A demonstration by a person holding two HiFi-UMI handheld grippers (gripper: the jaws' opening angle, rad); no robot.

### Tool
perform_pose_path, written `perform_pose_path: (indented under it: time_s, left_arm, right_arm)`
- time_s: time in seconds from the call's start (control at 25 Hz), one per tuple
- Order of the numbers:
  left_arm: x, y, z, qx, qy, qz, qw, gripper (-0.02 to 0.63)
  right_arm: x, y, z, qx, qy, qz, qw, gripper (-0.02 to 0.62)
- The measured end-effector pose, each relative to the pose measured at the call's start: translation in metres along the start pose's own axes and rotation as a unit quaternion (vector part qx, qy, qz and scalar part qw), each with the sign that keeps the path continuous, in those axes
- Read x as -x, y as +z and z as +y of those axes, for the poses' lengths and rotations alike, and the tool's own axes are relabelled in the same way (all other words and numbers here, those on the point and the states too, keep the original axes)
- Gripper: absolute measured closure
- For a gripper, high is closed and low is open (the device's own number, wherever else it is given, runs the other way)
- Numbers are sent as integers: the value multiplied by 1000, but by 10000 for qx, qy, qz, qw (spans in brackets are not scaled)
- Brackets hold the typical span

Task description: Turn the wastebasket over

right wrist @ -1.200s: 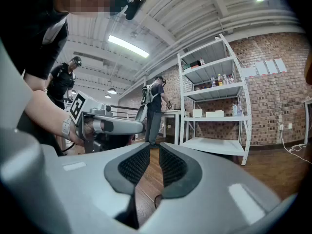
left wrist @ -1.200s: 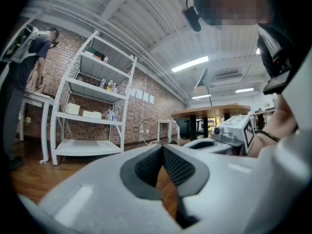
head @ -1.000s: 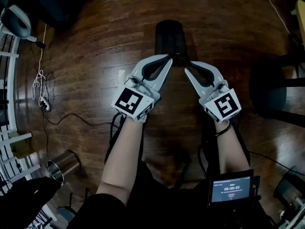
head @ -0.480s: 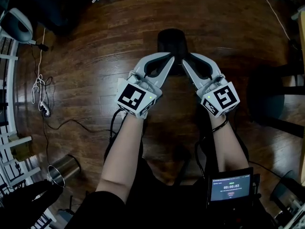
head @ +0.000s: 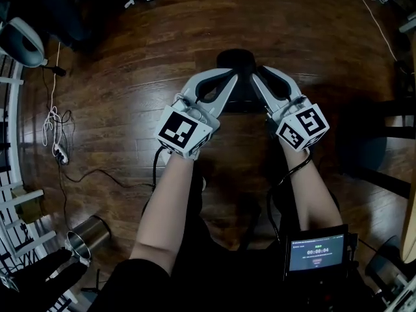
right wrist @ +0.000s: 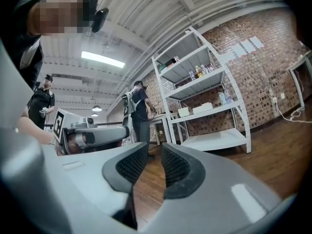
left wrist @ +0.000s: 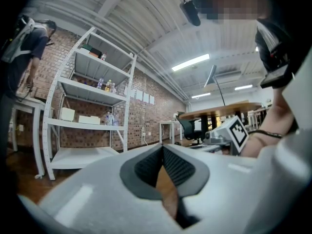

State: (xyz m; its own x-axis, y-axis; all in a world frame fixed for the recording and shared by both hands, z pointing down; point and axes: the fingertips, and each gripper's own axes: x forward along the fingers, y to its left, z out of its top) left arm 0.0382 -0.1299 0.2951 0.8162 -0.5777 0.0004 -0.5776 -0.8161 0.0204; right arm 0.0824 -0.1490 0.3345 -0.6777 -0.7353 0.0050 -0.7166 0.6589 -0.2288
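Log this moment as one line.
left gripper: shut, empty | right gripper: slightly open, empty | wastebasket: dark, between both grippers, orientation unclear

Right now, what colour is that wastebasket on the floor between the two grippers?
The wastebasket is plain black; the head view shows it best.

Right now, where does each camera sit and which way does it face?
Head view: head-mounted, steeply down onto wastebasket; forearms, left gripper, right gripper show.
Left gripper view: on left gripper, facing shelves; own jaws together.
Right gripper view: on right gripper, facing shelves; own jaws apart.
Shared: gripper views both catch shelves and each other's gripper.
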Motion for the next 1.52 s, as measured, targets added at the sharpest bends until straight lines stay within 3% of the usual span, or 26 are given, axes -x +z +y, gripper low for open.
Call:
perform_pose_path:
  time_s: [0.16,0.28,0.44,0.52,0.64,0.84,1.2,1.52]
  left_arm:
    - [0,-11,6,-134,18,151,9998,604]
    - [-3,-6,10,-306,56,34,9995,604]
    - [-4,3,6,-305,-6,49,9995,604]
    - [-2,5,8,-200,34,85,9998,604]
    - [1,14,16,-54,108,-7,9999,604]
    - [2,23,21,62,112,-192,9997,604]
    - [4,25,26,139,239,-195,9994,604]
    - [3,18,25,13,210,-55,9998,604]
  right_arm:
    - [-4,-19,-16,-382,-65,202,9990,505]
    - [-1,-39,-27,-725,-128,355,9967,497]
    - [-5,-80,-40,-1479,-340,317,9879,492]
    - [-3,-110,-46,-2196,-522,110,9741,491]
    - [5,-163,-49,-3280,-813,-252,9408,476]
    - [25,-251,-53,-4206,-1466,-535,8937,465]
    - [28,-333,-54,-5038,-2072,-780,8350,457]
    - [7,-355,-86,-5365,-2199,-1122,8070,440]
